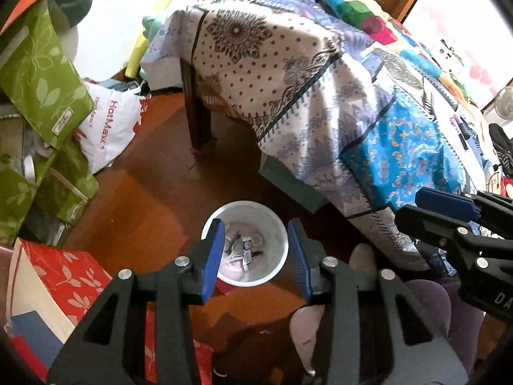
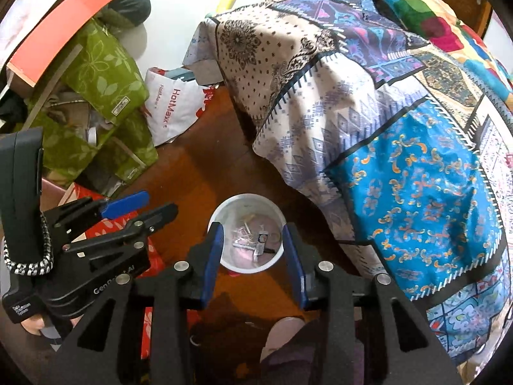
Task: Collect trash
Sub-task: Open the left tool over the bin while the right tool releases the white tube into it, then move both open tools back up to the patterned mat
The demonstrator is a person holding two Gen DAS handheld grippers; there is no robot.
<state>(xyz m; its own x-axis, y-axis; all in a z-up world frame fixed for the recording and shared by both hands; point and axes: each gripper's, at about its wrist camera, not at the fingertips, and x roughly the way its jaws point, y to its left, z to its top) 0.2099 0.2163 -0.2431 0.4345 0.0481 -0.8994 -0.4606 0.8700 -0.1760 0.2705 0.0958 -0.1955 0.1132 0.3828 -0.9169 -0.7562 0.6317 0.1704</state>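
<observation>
Jaws of left gripper (image 1: 256, 256) and right gripper (image 2: 251, 261) stand apart, empty, above the bin (image 1: 282, 234); next trash should drop dead centre, clear of the bedspread (image 1: 400, 147) at two o'clock.

The right gripper (image 2: 251, 256) is held above a white bin (image 2: 224, 215) on the wooden floor (image 2: 198, 173), its blue-padded jaws parted with nothing gripped between them. Small scraps of trash (image 2: 253, 240) are seen inside the bin. The left gripper (image 2: 150, 205) is seen at the left, beside green floral bags (image 2: 102, 73). A patchwork bedspread (image 2: 400, 147) is draped at the right.
</observation>
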